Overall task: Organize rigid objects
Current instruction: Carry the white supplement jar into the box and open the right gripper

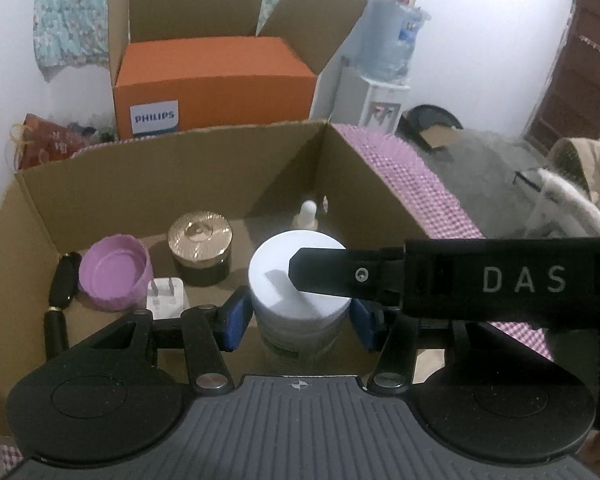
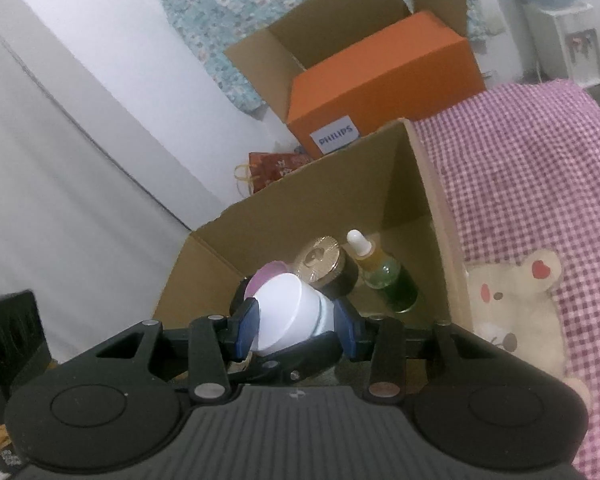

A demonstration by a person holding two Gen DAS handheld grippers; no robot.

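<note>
**Clerk:** In the open cardboard box (image 1: 139,184), near its front wall: item one, white jar (image 1: 275,256), white-lidded, clear-bodied. Both tools are on it.

**Checker:** Grip?

**Clerk:** Left gripper (image 1: 297,320): jaws part-open, blue pads at the jar's two sides, seemingly pressing. Right gripper (image 2: 297,328): jaws likewise part-open, clamped on the same jar, one finger lying across its lid. In the right wrist view the jar looks tilted. Whether its base rests on the box floor cannot be told.

**Checker:** Neighbours, working outward?

**Clerk:** Gold-lidded jar (image 1: 200,236) just behind. Dropper bottle (image 2: 384,276) toward the far right corner. White plug (image 1: 165,294) and pink cap (image 1: 113,270) to the left, black tube (image 1: 61,280) by the left wall. Outside the box: pink check cloth (image 2: 520,160), orange carton (image 1: 215,84) behind.

**Checker:** Step in hand?

**Clerk:** By my reckoning, placing: the jar is being set among the items already boxed.

**Checker:** Next move calls for?

**Clerk:** Likely settle it upright on the bare floor patch, clear of the plug and the gold-lidded jar. Then spread both jaws and lift out without knocking the dropper bottle.
</note>
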